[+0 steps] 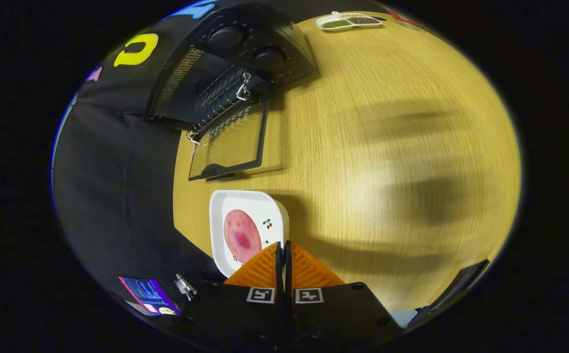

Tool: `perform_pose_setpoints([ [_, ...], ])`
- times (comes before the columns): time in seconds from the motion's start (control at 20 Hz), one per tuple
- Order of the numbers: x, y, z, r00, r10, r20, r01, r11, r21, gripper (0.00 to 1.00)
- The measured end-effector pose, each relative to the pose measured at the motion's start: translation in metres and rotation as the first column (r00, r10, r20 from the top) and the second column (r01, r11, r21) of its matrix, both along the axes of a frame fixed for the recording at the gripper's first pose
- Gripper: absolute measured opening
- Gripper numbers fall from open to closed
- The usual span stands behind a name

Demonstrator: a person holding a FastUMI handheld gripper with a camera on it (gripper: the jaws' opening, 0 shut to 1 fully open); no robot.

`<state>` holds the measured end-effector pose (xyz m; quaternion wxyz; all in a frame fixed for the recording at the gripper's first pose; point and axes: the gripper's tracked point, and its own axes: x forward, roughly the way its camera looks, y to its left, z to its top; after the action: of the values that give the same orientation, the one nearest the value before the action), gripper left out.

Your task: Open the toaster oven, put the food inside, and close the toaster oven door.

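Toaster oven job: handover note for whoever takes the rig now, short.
Gripper: fingers closed together, nothing between them, tips at the near rim of the plate.
Oven: on the table, beyond the plate, door already folded down open, rack visible inside.
Food: a round pink slice, still on the plate just ahead of the fingers.
Done: door opened.
Left: pick up the food or plate, put it in the oven, close the door.
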<state>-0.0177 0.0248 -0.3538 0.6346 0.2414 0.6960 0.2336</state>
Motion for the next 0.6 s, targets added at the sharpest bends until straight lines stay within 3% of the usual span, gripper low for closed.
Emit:
perform_pose_setpoints([
  [0.35, 0.008, 0.044, 0.033, 0.986, -0.165, 0.024, 0.164, 0.985, 0.049, 0.02],
  [0.6, 0.034, 0.083, 0.048, 0.935, -0.347, 0.076, 0.342, 0.937, 0.07, 0.01],
])
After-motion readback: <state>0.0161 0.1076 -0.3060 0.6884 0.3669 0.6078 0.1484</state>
